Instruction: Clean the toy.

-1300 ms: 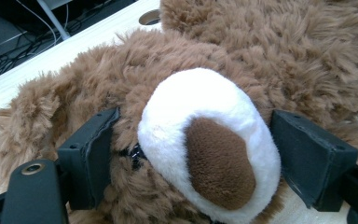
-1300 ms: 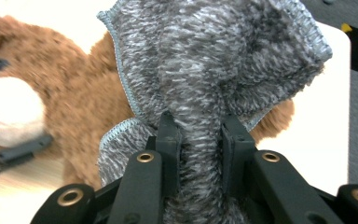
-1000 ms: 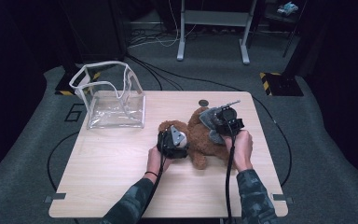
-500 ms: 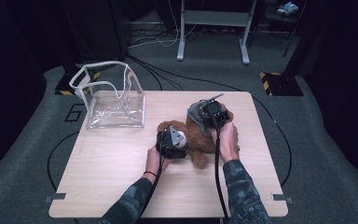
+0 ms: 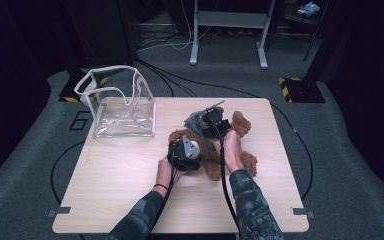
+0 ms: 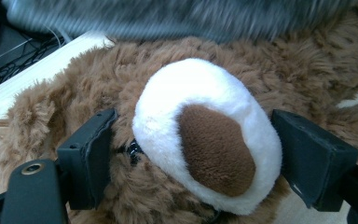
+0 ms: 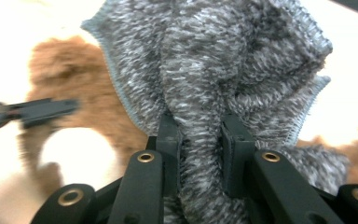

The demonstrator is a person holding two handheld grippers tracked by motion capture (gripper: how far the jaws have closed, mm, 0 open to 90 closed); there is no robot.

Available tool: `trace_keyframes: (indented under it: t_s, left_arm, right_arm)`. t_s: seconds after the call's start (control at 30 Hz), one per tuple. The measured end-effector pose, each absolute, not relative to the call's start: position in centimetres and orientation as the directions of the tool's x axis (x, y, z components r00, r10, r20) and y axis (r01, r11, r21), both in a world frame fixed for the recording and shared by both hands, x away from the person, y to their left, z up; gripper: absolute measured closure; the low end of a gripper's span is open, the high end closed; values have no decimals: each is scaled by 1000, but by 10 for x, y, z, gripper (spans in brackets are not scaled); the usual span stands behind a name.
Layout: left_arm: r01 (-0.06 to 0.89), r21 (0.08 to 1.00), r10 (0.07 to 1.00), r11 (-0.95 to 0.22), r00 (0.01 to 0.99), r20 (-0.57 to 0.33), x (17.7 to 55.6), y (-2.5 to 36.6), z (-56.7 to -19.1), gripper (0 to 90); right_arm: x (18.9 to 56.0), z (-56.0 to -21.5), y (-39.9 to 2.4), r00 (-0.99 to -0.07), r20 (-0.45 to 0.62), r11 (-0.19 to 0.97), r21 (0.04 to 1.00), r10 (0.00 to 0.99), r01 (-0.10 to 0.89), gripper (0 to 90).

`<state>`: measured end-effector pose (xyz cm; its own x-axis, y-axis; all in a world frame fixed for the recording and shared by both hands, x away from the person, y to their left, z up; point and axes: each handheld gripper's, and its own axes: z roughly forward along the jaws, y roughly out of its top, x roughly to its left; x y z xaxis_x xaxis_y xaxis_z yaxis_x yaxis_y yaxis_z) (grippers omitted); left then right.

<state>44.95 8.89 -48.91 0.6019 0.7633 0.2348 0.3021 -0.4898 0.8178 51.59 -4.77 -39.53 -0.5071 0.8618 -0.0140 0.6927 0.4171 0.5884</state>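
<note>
The teddy bear [image 5: 215, 150] lies on its back near the middle of the table [image 5: 130, 200], its long axis running from the head at my left toward the legs at my right and away. My left gripper [image 6: 191, 154] straddles the bear's white muzzle [image 6: 205, 140], pads set wide at its two sides and resting against the fur; whether they truly squeeze I cannot tell. My right gripper [image 7: 199, 135] is clenched on a fold of grey knitted cloth [image 7: 223, 60], carried just above the bear's body, beyond the head. The clear plastic bag [image 5: 120, 107] stands well apart from the bear, to its far left.
</note>
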Motion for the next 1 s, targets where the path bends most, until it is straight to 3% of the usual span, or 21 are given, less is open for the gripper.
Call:
trace_keyframes:
  t_s: [0.17, 0.33, 0.47, 0.83, 1.0]
  left_arm:
    - [300, 819, 760, -489, 607, 232, 449, 90, -489, 186]
    - [301, 813, 756, -499, 610, 238, 449, 90, -489, 186]
    - [299, 813, 756, -499, 609, 240, 449, 90, -489, 186]
    - [282, 800, 746, -529, 605, 280, 449, 90, -487, 186]
    - [294, 768, 729, -569, 612, 306, 452, 89, -483, 186]
  right_arm:
    - [507, -383, -63, -508, 2, 402, 609, 861, 684, 729]
    - [500, -367, -99, -401, -18, 313, 658, 916, 685, 729]
    - [505, -369, -113, -312, -59, 276, 637, 948, 720, 727]
    - [509, -396, -80, -411, 4, 324, 607, 912, 726, 735]
    - [505, -407, -74, -430, -18, 356, 593, 903, 722, 742]
